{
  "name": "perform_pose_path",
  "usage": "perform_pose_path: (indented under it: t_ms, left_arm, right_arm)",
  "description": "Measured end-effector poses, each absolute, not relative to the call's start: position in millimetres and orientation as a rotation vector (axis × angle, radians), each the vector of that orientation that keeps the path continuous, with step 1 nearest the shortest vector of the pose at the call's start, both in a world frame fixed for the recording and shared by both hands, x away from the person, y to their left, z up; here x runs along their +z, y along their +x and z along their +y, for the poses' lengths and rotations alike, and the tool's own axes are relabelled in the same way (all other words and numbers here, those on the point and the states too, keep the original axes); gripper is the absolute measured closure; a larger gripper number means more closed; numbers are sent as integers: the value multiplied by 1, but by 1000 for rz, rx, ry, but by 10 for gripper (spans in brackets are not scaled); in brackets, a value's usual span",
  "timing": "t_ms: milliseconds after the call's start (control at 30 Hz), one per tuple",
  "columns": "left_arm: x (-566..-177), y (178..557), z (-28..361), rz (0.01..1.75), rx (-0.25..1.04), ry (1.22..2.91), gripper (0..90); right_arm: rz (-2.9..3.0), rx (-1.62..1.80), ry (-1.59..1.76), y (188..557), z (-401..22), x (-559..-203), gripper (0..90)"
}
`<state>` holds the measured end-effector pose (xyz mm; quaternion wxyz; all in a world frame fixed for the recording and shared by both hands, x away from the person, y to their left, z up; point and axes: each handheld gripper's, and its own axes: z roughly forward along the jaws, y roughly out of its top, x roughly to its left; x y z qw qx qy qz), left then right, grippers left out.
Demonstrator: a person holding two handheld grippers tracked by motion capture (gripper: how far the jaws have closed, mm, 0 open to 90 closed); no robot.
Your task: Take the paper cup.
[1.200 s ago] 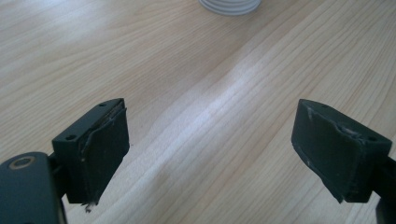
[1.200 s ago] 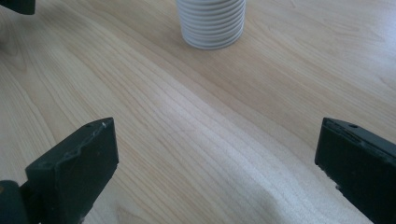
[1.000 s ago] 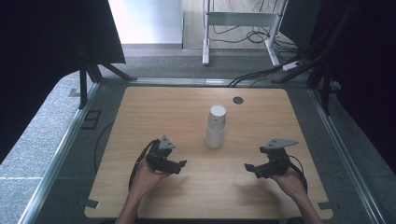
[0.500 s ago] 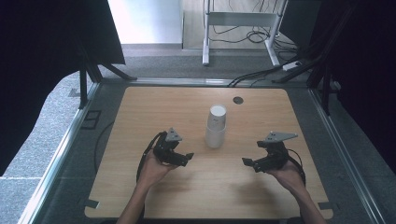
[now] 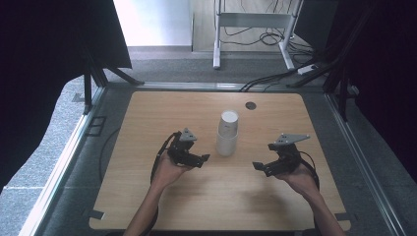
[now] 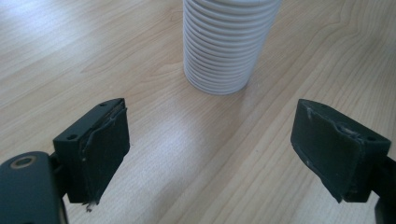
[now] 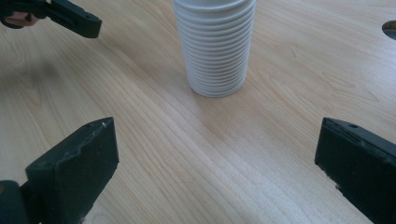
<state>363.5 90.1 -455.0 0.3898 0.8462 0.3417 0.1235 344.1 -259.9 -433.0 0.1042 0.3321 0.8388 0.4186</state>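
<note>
The stack of white paper cups [image 5: 227, 132] stands upright near the middle of the bench [image 5: 147, 196], a little toward the far edge and well in from both side edges. In both gripper views its wall shows as a tight run of ridged rims [image 6: 224, 46], one cup nested inside the next. I judge it light and top-heavy for its narrow foot, so a sideways nudge could tip or slide it on the smooth wood. The walls are thin and would dent under a hard squeeze; the ridges should give some purchase, though the nested cups may slip apart if only the upper ones are pulled. The safest hold looks to be a gentle pinch low on the stack to steady it, or around the top rim to peel one cup off. No brand, label or writing can be read on the cups or anywhere on the bench.

The left gripper [image 5: 199, 159] sits just beside the stack, toward the bench's left edge, its fingers [image 6: 100, 144] spread with nothing between them and aimed at the foot of the stack. The right gripper [image 5: 260, 168] lies farther off, toward the right edge, fingers [image 7: 79, 163] also spread and empty, apart from the cups. A small dark round hole [image 5: 251, 105] sits near the far edge.
</note>
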Motion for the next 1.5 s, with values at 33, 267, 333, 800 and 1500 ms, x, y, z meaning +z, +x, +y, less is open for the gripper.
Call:
perform_pose_path:
  t_ms: [33,267,333,800,1500]
  left_arm:
    - [-455,365,89,866,316,2150,116]
    - [-455,372,80,851,318,2156,116]
    - [-455,375,77,846,319,2161,117]
    - [-451,389,56,811,325,2176,122]
    - [-454,407,31,783,328,2171,122]
  right_arm:
    - [2474,1235,977,345,-259,-433,0]
    - [2479,1257,965,350,-255,-429,0]
    - [2483,1254,961,352,-254,-429,0]
    - [2482,1260,939,364,-247,-420,22]
    - [2483,1277,906,381,-235,-409,73]
